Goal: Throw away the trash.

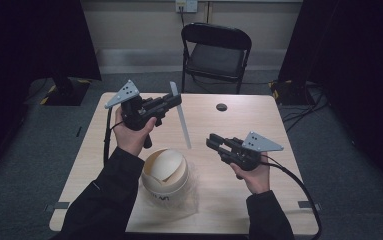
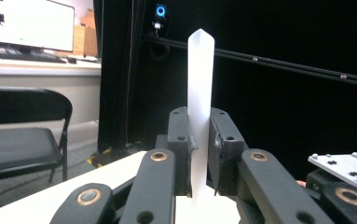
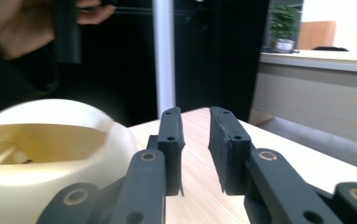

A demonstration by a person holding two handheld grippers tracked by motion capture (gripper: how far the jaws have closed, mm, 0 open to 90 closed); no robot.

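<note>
The person's left hand (image 1: 131,134) is raised above the far left part of the table (image 1: 239,125), forearm coming up from the near edge in a dark sleeve, and the left gripper (image 1: 175,101) in it points level toward the right. Its jaws are clamped on a long, thin, whitish translucent strip (image 1: 181,117), which slants from above the jaws down toward the middle of the table. In the left gripper view the strip (image 2: 199,112) stands between the two black pads, pressed on both sides, its pointed tip rising well above them; its lower end is cut off behind the jaw links. The right hand (image 1: 251,172) is held lower, at the near right, and the right gripper (image 1: 211,141) points left and slightly far, toward the strip's lower end but apart from it. In the right gripper view its jaws stand a narrow gap apart with nothing between them, bare tabletop showing through. That view also gives a close look at the cream container (image 3: 45,154) with its swing-flap lid, at the left of the jaws; in the high view this container (image 1: 165,175) sits near the left forearm on a crumpled clear plastic bag (image 1: 191,192), whose outline is hard to make out. A folding chair (image 1: 215,52) stands beyond the far edge. The dark print on the container's side is too small to read.
</note>
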